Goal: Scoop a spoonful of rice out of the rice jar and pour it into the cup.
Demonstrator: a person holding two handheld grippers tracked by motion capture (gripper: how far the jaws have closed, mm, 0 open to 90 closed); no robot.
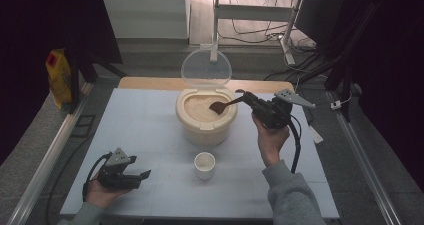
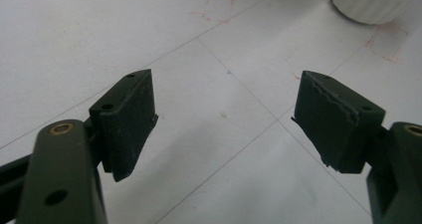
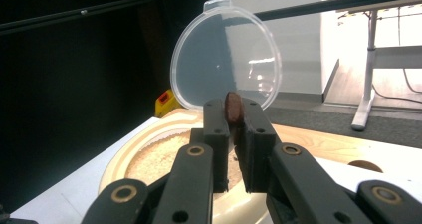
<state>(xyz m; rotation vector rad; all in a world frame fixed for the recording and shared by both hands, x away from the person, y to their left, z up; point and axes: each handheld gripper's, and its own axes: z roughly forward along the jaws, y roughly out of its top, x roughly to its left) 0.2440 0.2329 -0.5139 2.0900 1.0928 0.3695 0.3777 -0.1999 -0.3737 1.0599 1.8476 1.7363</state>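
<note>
A brown wooden spoon (image 1: 224,105) is held by its handle, its bowl dipped over pale rice in a cream round container (image 1: 206,127) at the centre of the frame. The container's clear round lid (image 1: 206,69) stands open, upright behind it.

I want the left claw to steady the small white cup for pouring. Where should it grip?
Probably the cup by its outer wall, mid-height, approached level from its left, where the open left claw lies. It stands upright with no visible handle, so the round sides suit opposing pads.
</note>
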